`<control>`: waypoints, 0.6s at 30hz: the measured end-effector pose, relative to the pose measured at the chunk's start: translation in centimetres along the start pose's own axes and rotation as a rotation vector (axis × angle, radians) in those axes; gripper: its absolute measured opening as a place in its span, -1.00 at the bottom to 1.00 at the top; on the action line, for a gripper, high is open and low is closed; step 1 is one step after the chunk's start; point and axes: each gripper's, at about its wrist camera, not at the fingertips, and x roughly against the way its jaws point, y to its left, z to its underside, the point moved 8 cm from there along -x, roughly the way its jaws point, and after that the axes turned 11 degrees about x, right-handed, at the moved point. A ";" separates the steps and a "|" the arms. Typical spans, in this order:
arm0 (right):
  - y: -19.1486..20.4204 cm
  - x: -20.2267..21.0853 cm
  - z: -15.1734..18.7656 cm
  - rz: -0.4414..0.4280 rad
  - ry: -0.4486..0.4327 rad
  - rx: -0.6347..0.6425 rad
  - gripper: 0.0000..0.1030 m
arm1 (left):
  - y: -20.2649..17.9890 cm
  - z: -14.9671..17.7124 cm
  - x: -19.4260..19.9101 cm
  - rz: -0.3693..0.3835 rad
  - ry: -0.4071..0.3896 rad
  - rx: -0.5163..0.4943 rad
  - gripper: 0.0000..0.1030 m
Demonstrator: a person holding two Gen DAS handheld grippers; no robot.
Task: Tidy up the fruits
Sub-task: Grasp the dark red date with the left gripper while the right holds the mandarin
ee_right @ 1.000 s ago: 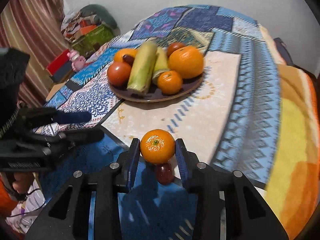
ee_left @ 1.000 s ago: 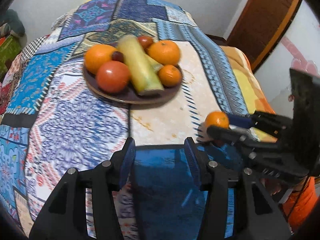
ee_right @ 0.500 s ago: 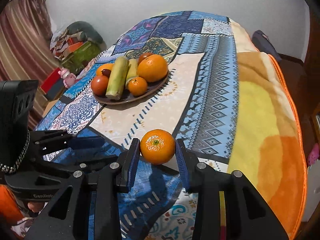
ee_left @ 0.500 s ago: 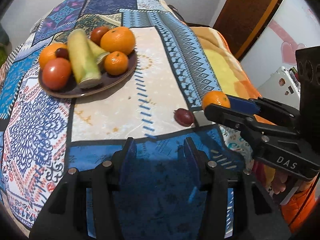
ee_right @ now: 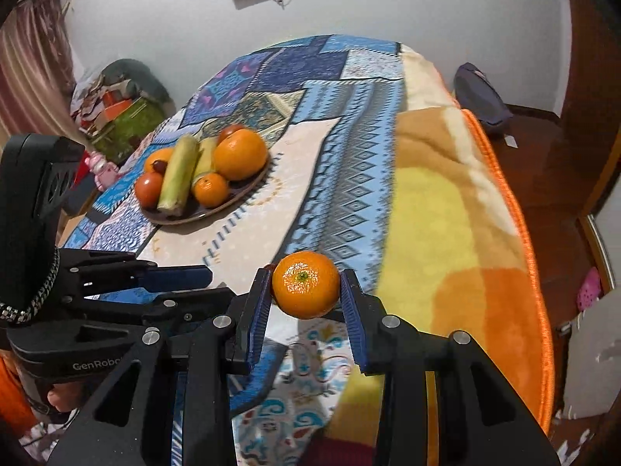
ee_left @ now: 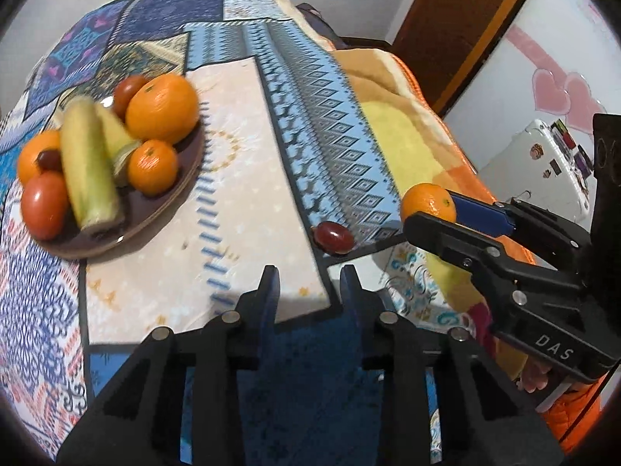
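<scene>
Orange and round, the mandarin (ee_right: pixel 305 284) sits squeezed between the two blue-padded fingers of the right gripper (ee_right: pixel 306 295), low in the middle of the right wrist view; we see a pad pressed against each of its sides, so that claw is clamped on it. In the left wrist view we find the same mandarin (ee_left: pixel 428 202) at the right of the frame, carried above the bedspread (ee_left: pixel 248 202) at the tip of the right gripper (ee_left: pixel 429 209), whose black body slants in from the lower right corner. Under that body we can make out part of a hand (ee_left: pixel 537 374) next to an orange sleeve.

The left gripper (ee_left: pixel 309 303) reaches up from the bottom edge of its own frame, pointing steeply down at the cloth. Its jaws have just been closing and now stand a narrow way apart with nothing between them. Just above its fingertips we see a small dark red fruit (ee_left: pixel 333 237) lying on the bedspread, apart from both claws. In the right wrist view the left gripper (ee_right: pixel 194 283) comes in from the left edge, lying nearly level, its fingers ending just left of the held mandarin.

The brown plate (ee_left: pixel 163 217) rests at the left of the left wrist view, well apart from both grippers. It carries a large orange (ee_left: pixel 162 108), a small mandarin, two tomatoes and two pale green stalks (ee_left: pixel 89 163)
</scene>
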 end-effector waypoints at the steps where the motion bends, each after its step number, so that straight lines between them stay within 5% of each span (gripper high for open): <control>1: -0.3 0.1 0.0 0.003 -0.003 -0.006 -0.36 | -0.4 -0.2 -0.2 0.001 0.000 -0.011 -0.38; 18: -3.4 0.3 0.3 0.031 -0.027 -0.063 -0.36 | -3.4 -2.8 -3.9 0.000 0.027 -0.050 -0.38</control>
